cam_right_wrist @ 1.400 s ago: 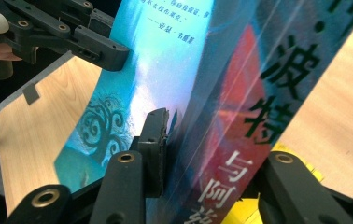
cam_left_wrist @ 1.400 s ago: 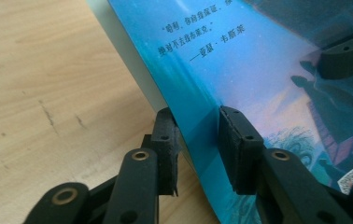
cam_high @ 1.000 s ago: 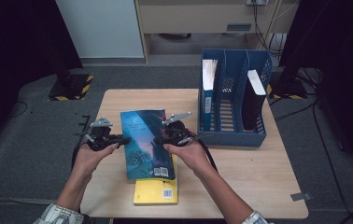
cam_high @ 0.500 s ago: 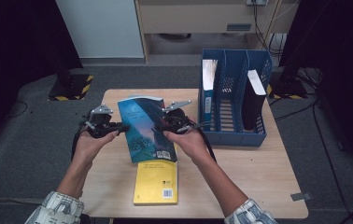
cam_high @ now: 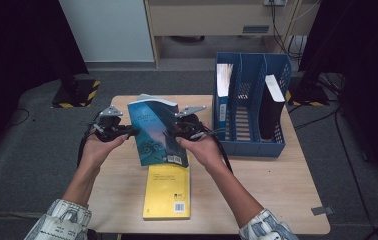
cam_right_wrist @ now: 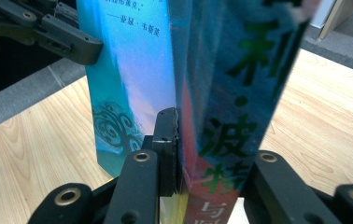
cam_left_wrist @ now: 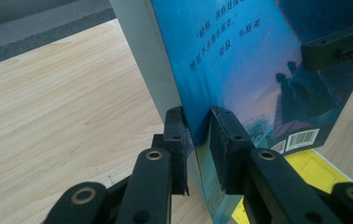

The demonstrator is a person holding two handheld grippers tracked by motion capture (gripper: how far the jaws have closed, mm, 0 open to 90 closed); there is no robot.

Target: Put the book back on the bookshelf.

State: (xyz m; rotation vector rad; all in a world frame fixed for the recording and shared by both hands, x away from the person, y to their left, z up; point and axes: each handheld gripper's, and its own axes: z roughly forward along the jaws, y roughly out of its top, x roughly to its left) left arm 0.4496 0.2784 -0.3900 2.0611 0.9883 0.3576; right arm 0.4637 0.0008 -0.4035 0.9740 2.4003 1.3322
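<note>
On the left of the high view, the left gripper [cam_high: 127, 132] was held in the person's left hand [cam_high: 98, 147] above the light wooden table [cam_high: 277, 175]. Its jaws were clamped on the left edge of the blue book [cam_high: 156, 132], the page side. In the left gripper view the two black pads pressed the book [cam_left_wrist: 240, 60] from both sides, the white page block on one side and the blue back cover with its barcode on the other.

The blue book was lifted off the table and tilted, its far end raised higher than its near end, held between the two grippers over the middle of the table. Beneath its near end lay a yellow book [cam_high: 168, 190] flat on the table, reaching toward the person.

To the right of the blue book, the right gripper [cam_high: 173, 132], in the person's right hand [cam_high: 203, 150], had its jaws closed on the spine side. In the right gripper view the one visible pad lay against the cover beside the lettered spine [cam_right_wrist: 230, 116], and the left gripper [cam_right_wrist: 101, 50] showed farther off at the opposite edge.

Farther right stood a blue file rack [cam_high: 249, 145] on the table, just beside the right gripper. Its left compartment held an upright blue volume [cam_high: 223, 107], and its right compartment a dark book [cam_high: 272, 107].
</note>
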